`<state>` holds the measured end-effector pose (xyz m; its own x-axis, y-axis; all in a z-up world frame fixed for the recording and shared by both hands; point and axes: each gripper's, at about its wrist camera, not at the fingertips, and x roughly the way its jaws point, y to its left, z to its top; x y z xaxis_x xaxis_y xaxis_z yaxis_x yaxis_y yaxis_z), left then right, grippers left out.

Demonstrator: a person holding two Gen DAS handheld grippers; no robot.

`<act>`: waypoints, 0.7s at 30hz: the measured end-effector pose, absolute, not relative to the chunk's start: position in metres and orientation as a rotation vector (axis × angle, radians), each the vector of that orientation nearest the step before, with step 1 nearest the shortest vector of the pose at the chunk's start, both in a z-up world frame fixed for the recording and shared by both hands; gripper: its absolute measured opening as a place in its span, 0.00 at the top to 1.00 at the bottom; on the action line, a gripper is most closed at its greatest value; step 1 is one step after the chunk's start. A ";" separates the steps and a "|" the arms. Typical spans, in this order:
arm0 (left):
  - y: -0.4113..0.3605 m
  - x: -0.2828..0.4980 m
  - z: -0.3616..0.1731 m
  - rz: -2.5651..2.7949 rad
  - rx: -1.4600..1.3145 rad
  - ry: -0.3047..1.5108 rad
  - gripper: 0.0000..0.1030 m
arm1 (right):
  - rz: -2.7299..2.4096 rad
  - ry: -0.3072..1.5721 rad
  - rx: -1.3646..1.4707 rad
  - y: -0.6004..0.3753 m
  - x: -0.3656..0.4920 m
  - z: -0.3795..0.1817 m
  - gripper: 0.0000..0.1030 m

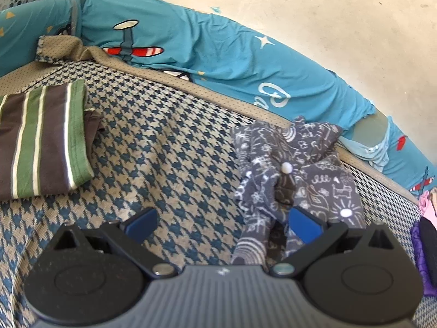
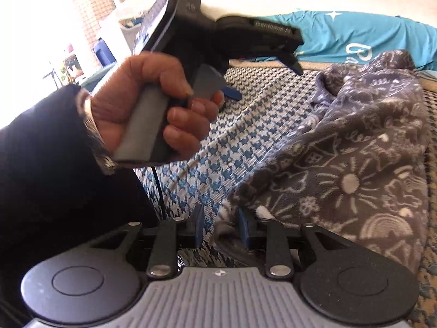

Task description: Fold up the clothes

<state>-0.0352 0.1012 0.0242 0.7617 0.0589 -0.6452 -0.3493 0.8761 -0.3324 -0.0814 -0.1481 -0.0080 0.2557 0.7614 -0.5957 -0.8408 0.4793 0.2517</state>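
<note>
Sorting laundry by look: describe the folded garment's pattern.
The folded garment has brown, green and white stripes; left wrist view shows it best.

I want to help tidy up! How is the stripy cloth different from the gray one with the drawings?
The striped cloth is folded flat and neat; the gray doodle cloth is crumpled in a heap. The striped cloth has brown, green and white bands; the gray doodle cloth has white drawings and small white buttons. The striped cloth lies away from the grippers; the gray doodle cloth lies beside them. Both lie on the houndstooth cover.
</note>
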 end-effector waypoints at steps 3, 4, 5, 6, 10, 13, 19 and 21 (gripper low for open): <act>0.095 -0.034 0.024 0.215 -0.437 0.673 0.00 | 1.053 0.701 -0.100 -0.164 -0.086 0.004 0.74; 0.092 -0.034 0.023 0.211 -0.433 0.675 0.00 | 1.042 0.694 -0.088 -0.171 -0.087 0.007 0.73; 0.090 -0.034 0.022 0.205 -0.430 0.678 0.00 | 1.025 0.681 -0.079 -0.178 -0.088 0.011 0.72; 0.088 -0.034 0.021 0.196 -0.426 0.682 0.00 | 1.008 0.669 -0.071 -0.184 -0.089 0.014 0.70; 0.077 -0.037 0.019 0.156 -0.400 0.690 0.00 | 0.891 0.653 -0.088 -0.195 -0.087 0.026 0.65; 0.070 -0.038 0.018 0.131 -0.381 0.697 0.00 | 0.801 0.681 -0.078 -0.212 -0.083 0.024 0.64; 0.061 -0.042 0.013 0.115 -0.368 0.715 0.00 | 0.623 0.785 0.053 -0.243 -0.064 0.009 0.57; 0.060 -0.042 0.012 0.118 -0.366 0.719 0.00 | 0.617 0.836 0.153 -0.258 -0.057 0.003 0.54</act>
